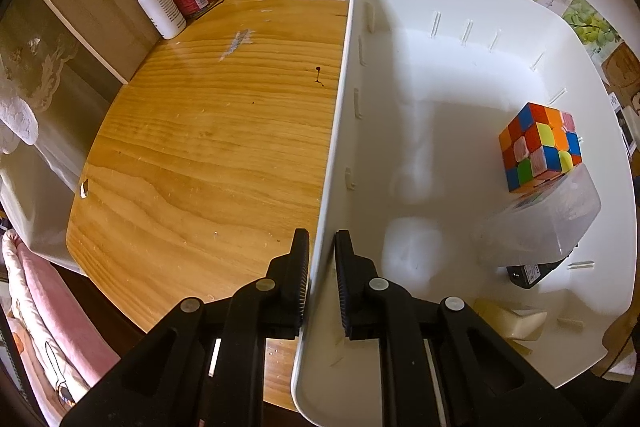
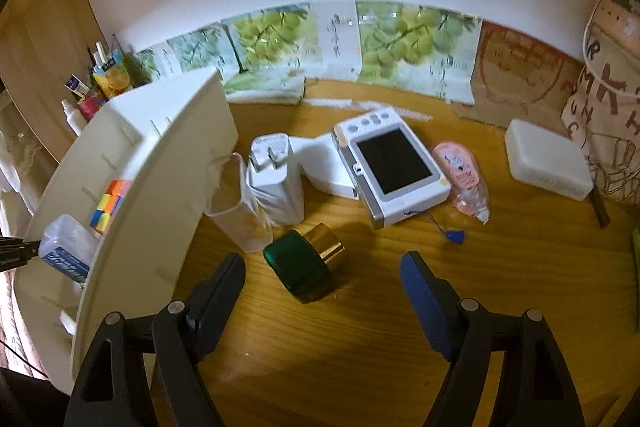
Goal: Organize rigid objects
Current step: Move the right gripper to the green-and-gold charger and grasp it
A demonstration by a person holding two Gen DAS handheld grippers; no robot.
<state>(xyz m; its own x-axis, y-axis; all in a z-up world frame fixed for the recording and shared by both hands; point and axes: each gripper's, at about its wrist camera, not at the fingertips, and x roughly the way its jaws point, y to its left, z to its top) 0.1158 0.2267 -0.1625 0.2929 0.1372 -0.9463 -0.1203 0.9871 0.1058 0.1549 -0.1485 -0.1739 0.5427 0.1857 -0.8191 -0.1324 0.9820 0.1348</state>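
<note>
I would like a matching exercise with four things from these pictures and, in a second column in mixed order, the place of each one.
Things:
1. Rubik's cube
2. green bottle
3. left gripper
4. white spray bottle

Places:
A. on the wooden table, lying between the open fingers of the right gripper
B. inside the white bin
C. at the table's far left corner
D. clamped on the bin's wall

Pairs: 1-B, 2-A, 3-D, 4-C

From where I sit the bin is plain white, the cube inside is orange, red, yellow, blue, green and pink squares, the surface is honey wood grain, and the jar is dark green with a gold cap.
</note>
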